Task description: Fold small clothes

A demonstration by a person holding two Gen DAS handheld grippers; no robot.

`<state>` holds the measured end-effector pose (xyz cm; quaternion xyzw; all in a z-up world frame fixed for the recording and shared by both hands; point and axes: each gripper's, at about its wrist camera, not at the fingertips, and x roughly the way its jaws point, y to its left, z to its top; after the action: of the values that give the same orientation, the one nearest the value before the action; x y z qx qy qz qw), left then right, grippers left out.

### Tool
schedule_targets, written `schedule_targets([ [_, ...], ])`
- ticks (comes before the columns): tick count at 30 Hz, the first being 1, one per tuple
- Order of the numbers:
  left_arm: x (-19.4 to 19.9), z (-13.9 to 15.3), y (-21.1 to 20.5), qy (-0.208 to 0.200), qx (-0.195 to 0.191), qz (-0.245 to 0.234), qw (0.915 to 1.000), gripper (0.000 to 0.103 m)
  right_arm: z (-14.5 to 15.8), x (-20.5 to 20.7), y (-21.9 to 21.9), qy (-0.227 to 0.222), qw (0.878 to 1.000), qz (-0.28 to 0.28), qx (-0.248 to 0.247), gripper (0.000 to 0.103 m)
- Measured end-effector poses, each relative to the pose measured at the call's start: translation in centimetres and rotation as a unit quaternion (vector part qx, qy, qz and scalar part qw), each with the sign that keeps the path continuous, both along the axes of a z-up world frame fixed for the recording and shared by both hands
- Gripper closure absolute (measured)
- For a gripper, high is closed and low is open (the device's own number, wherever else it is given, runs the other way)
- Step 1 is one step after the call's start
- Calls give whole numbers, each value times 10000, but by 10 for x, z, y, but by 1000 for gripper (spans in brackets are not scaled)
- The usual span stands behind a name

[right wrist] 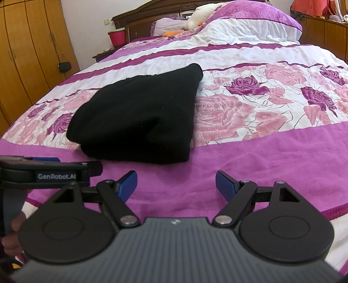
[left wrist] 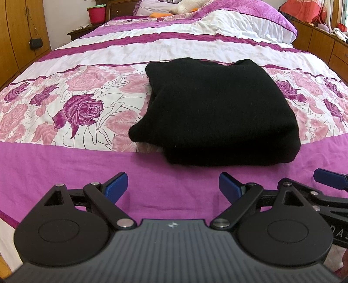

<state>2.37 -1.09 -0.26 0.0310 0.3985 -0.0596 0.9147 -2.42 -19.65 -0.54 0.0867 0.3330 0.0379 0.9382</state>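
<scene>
A: Black knit fabric, the black garment [left wrist: 217, 113], lies on the bedspread [left wrist: 87, 65] as a compact, several-layer rectangle. We judge the folding largely done: the near edge shows stacked layers and the top surface is flat.

B: We agree, with one reservation. At the near left corner a rounded lobe of fabric bulges out past the stack. We judge that this corner may need tucking or squaring; otherwise only release and retreat appear to remain.

A: Gripper status. The left gripper [left wrist: 173, 185] has its blue fingers spread wide, with nothing between them. It sits over the plain purple band, just near of the garment and not touching it.

B: The right gripper [right wrist: 176, 184] reads the same: fingers spread apart, empty, clear of the garment, which lies far and to the left of it.

A: View differences. The left wrist view shows the garment's left side and the bulging corner, plus a blue fingertip of the right gripper at the right edge.

B: The right wrist view shows the garment's right edge, which runs straight and clean toward the far corner. It also shows the body of the left gripper at the left edge, and the headboard [right wrist: 152, 15] and red bucket [right wrist: 117, 37] more fully. The loose lobe appears there only as a low swell.
</scene>
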Motion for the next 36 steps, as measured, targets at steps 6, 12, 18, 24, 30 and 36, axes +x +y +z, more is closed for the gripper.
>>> schedule_targets([
  [6,0,0,-1,5,8,5,10000,10,0,0,0,-2,10000,1,1,22],
  [12,0,-1,0,11,19,-8,10000,10,0,0,1,-5,10000,0,4,22],
  [18,0,-1,-1,18,28,-13,10000,10,0,1,0,-2,10000,6,3,22],
  [24,1,-1,-1,23,46,-23,10000,10,0,1,0,-2,10000,8,3,22],
  [30,1,-1,-1,29,44,-17,10000,10,0,1,0,-2,10000,8,6,22],
  [36,2,-1,-1,30,43,-23,10000,10,0,1,0,-1,10000,5,4,22],
])
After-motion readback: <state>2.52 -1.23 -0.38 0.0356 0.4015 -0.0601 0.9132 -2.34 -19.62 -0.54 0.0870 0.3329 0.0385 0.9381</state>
